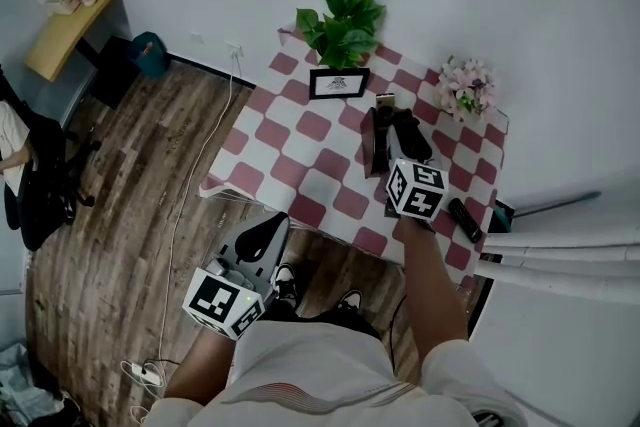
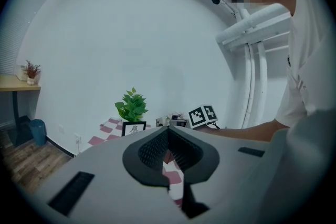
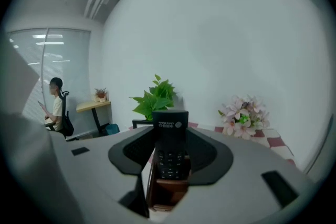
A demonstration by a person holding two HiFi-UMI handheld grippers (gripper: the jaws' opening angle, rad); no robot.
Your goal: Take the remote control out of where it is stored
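Observation:
A black remote control (image 3: 170, 139) stands upright in a brown holder (image 3: 167, 189) on the checked table (image 1: 300, 155). My right gripper (image 3: 170, 136) reaches level over the table, with the remote between its jaws. The pads sit close on either side, and I see no firm press on it. In the head view the same gripper (image 1: 398, 133) covers the holder near the table's right side. My left gripper (image 1: 265, 230) hangs off the table's near edge, away from the holder. Its tips (image 2: 168, 131) meet with nothing between them.
A potted plant (image 1: 342, 20) and a small picture frame (image 1: 339, 82) stand at the table's far edge, pink flowers (image 1: 465, 87) at the far right corner. A second black remote (image 1: 465, 220) lies near the right edge. A white cable (image 1: 185, 215) trails across the wooden floor.

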